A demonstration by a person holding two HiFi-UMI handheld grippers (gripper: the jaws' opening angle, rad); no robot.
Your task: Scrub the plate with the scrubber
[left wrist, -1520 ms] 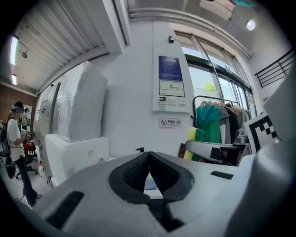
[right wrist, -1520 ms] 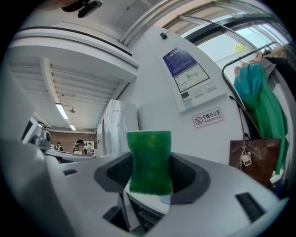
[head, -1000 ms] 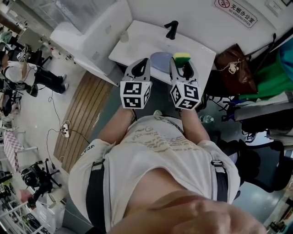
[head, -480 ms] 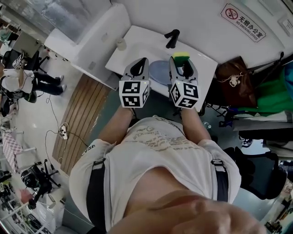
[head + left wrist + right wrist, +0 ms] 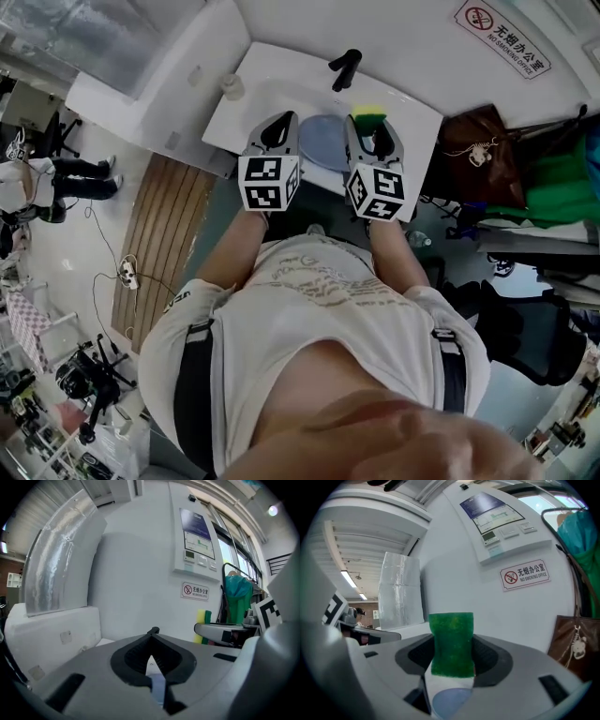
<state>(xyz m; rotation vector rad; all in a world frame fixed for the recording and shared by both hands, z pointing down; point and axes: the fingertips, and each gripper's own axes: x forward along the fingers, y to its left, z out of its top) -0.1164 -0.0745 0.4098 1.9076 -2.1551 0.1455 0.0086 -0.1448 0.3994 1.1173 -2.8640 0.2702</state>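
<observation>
A pale blue plate (image 5: 323, 141) lies in the white sink (image 5: 272, 89), between and just beyond my two grippers. My right gripper (image 5: 371, 129) is shut on the scrubber (image 5: 368, 118), a yellow sponge with a green pad. In the right gripper view the green pad (image 5: 451, 644) stands upright, pinched between the jaws, with the plate (image 5: 449, 701) low underneath. My left gripper (image 5: 275, 133) hovers at the plate's left edge. Its jaws meet at the tips (image 5: 152, 632) with nothing in them, and the scrubber (image 5: 204, 625) shows off to its right.
A black faucet (image 5: 344, 67) stands at the sink's back edge, with a small cup (image 5: 232, 86) at its left. A brown bag (image 5: 478, 155) and green cloth hang to the right. White wall and a boxed duct (image 5: 61, 573) lie ahead.
Both grippers stay side by side over the plate while sink and grippers drift slightly up and left in the head view. The scrubber stays held.
</observation>
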